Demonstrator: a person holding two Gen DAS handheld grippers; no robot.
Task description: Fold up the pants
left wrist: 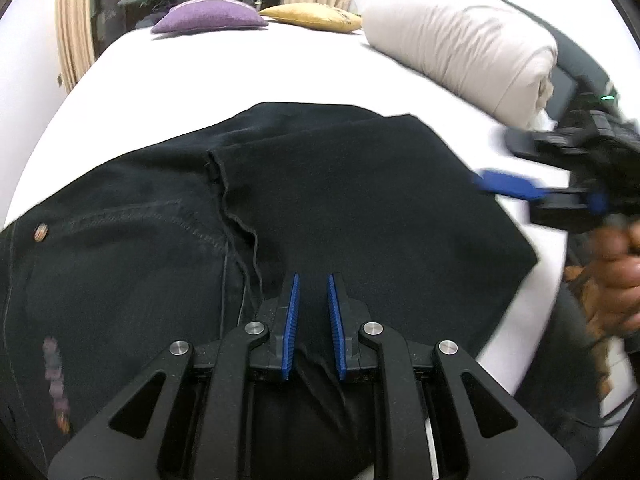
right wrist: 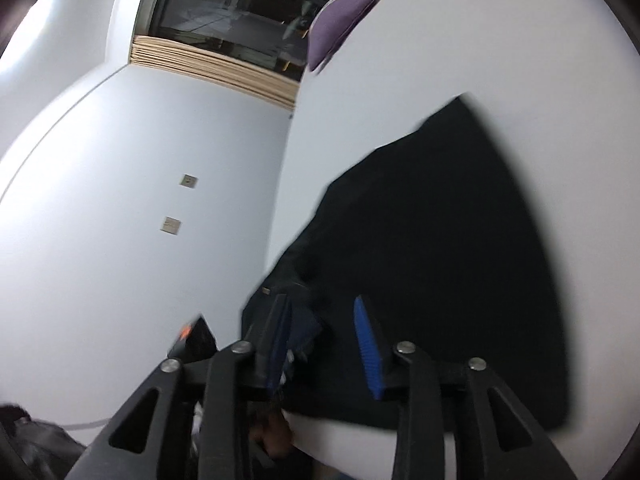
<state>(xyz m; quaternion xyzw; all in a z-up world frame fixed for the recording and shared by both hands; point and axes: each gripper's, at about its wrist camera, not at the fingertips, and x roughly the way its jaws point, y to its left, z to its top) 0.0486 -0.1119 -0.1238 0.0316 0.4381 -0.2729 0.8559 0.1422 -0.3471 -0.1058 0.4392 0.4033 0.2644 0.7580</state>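
Black pants [left wrist: 320, 208] lie folded on the white bed [left wrist: 240, 76], waistband and copper button at the left, folded legs laid over to the right. My left gripper [left wrist: 313, 284] hovers over the near edge of the pants, jaws slightly apart with a fold of dark cloth between them near their base. My right gripper [left wrist: 508, 184] is blurred at the pants' right edge above the bed. In the right wrist view the right gripper [right wrist: 324, 320] is open and empty over the pants [right wrist: 440, 260], tilted sideways.
A purple cushion [left wrist: 208, 16] and a yellow cushion [left wrist: 312, 14] lie at the bed's far end. A rolled beige duvet [left wrist: 460, 48] lies at the right. A white wall [right wrist: 140, 200] with two sockets stands beyond the bed's left side.
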